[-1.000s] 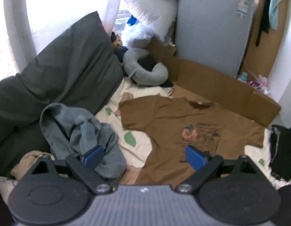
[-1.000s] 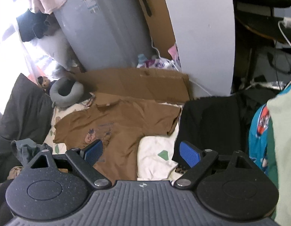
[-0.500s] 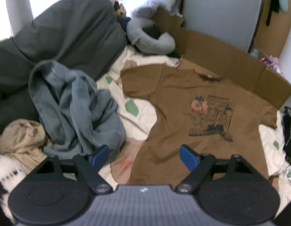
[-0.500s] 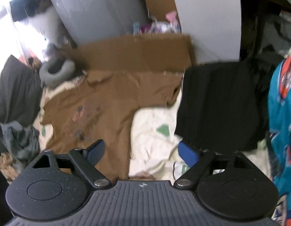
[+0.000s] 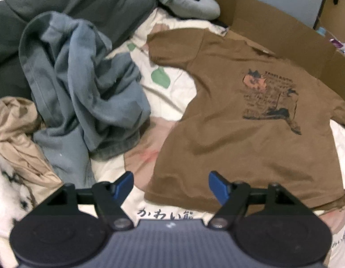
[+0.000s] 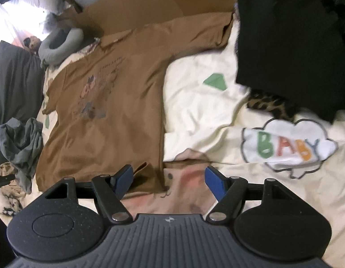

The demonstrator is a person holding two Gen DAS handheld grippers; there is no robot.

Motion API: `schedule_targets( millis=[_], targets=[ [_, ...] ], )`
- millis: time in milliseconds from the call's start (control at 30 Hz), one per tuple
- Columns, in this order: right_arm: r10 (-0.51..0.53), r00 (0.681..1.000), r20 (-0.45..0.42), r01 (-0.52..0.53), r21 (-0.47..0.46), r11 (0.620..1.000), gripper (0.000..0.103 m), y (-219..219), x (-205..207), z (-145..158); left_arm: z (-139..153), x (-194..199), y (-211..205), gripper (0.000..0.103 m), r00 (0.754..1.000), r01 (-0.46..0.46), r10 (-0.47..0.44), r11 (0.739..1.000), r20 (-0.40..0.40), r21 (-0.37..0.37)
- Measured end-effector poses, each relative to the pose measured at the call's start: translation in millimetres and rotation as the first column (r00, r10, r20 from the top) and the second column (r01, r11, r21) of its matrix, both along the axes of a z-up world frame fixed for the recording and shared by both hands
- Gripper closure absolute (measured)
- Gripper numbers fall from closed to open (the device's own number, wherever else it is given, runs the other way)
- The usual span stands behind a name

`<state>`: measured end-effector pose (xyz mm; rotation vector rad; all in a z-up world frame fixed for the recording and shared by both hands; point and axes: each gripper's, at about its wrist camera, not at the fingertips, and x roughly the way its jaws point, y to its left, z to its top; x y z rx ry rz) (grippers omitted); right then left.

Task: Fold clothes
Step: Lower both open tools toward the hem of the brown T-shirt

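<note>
The brown T-shirt [image 5: 239, 120] lies spread flat, print side up, on a cream bedsheet [image 5: 172, 89] with green shapes. In the left wrist view, going from the left: a beige garment [image 5: 14, 129] lies bunched at the edge, a crumpled grey-blue garment [image 5: 83, 89] is heaped just beside it, then bare sheet, then the shirt, whose hem runs along the near side. A dark grey pillow [image 5: 83, 0] and a grey neck pillow [image 5: 188, 6] lie beyond, and flattened cardboard [image 5: 284, 33] borders the shirt's far edge. The left gripper [image 5: 171, 184] hangs over the shirt's near left hem corner; its blue fingers [image 5: 123, 184] stand apart and are closing, with the hem between them in the view but not pinched. In the right wrist view the shirt [image 6: 110, 111] fills the left half, cream sheet lies to its right, and a folded black garment [image 6: 290, 44] sits at the far right above a cloud patch [image 6: 288, 145] reading BABY. The right gripper [image 6: 170, 179] hangs over the shirt's near right hem corner, fingers [image 6: 213, 182] apart and closing, clamped on nothing.
</note>
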<state>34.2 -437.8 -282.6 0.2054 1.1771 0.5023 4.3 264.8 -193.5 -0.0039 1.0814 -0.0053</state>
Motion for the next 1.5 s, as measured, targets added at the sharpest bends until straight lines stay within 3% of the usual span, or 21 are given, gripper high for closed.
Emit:
schedule_targets(
  millis=[233,433,533,633,767,867,1067,1367,1500],
  targets=[
    [0.009,0.999,-0.037,-0.01,-0.018,1.0,0.03,34,15,-24,-31,4,-2,0.03,0.999,-0.032,0.031,0.999,-0.044,-0.007],
    [0.026,0.995,-0.094,-0.031,-0.057,0.998,0.043,55,31,-50,-46,-5,-6,0.03,0.997,-0.016,0.016,1.0,-0.078,-0.008],
    [0.051,0.989,-0.136,-0.064,-0.095,0.993,0.055,64,34,-66,-51,-8,-4,0.03,0.996,-0.019,0.018,1.0,-0.091,-0.007],
    [0.091,0.985,-0.148,-0.116,-0.17,0.979,0.058,72,30,-73,-55,-12,-2,0.03,0.994,-0.026,0.025,1.0,-0.107,-0.011],
    [0.098,0.983,-0.155,-0.129,-0.206,0.97,0.058,70,24,-74,-58,-16,2,0.03,0.991,-0.05,0.047,0.999,-0.121,-0.019],
    [0.075,0.989,-0.127,-0.093,-0.147,0.985,0.057,64,25,-62,-58,-18,0,0.03,0.991,-0.047,0.044,0.999,-0.126,-0.019],
    [0.049,0.992,-0.115,-0.062,-0.115,0.991,0.057,71,39,-54,-60,-22,-5,0.029,0.99,-0.038,0.035,0.999,-0.134,-0.021],
    [0.134,0.981,-0.138,-0.165,-0.24,0.957,0.057,94,45,-63,-55,-27,-1,0.029,0.992,-0.031,0.03,0.999,-0.12,-0.012],
    [0.153,0.975,-0.161,-0.19,-0.254,0.948,0.057,87,39,-63,-53,-26,8,0.029,0.992,-0.057,0.054,0.998,-0.114,-0.021]
  ],
)
